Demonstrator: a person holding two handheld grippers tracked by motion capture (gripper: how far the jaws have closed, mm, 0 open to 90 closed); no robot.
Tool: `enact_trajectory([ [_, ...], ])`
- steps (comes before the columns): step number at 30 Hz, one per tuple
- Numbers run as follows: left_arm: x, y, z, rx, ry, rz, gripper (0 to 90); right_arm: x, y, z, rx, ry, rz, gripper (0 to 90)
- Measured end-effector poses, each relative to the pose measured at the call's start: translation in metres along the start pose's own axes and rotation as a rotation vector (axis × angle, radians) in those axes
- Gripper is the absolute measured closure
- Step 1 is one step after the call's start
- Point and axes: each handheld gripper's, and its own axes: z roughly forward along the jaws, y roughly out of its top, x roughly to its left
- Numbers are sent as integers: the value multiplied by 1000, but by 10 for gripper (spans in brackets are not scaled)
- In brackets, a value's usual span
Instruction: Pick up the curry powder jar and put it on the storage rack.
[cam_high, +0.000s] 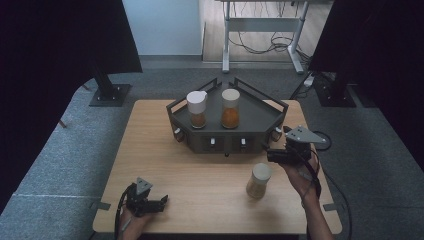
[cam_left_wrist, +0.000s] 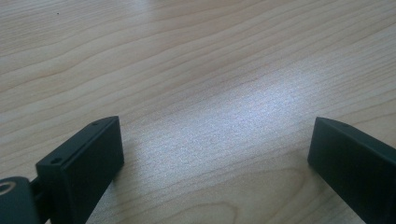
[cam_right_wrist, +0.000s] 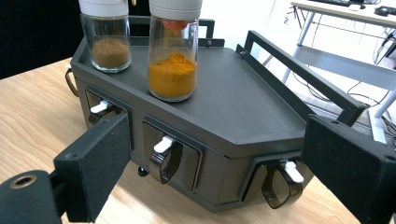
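Here my right claw (cam_high: 272, 156) hovers with its jaws wide apart and nothing between them, just in front of the dark spice rack (cam_right_wrist: 252, 107) at the far middle of the worktop (cam_high: 150, 150), near its right front corner. On the rack stand a brown-spice jar (cam_right_wrist: 106, 39) and an orange-spice jar (cam_right_wrist: 173, 56). A third, pale jar (cam_high: 259, 180) stands on the worktop near my right hand. My left claw (cam_left_wrist: 215, 154) rests low over bare wood at the near left, jaws apart and empty.

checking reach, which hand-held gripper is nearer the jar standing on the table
Right. The right hand-held gripper is just above-right of the jar, facing the rack; the left hand-held gripper rests far off by the near-left table edge.
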Motion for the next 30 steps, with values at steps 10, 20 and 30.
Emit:
enact_trajectory([
  [10, -1, -1, 1, -17, -1, -9, 30, -2, -11, -8, 1, -17, 10, 77],
  [20, -1, 0, 0, -5, 1, -6, 31, 0, -21, -13, -1, -29, 5, 78],
  [30, 0, -1, 1, -11, -1, -2, 31, -3, -33, -20, -1, -52, 13, 79],
])
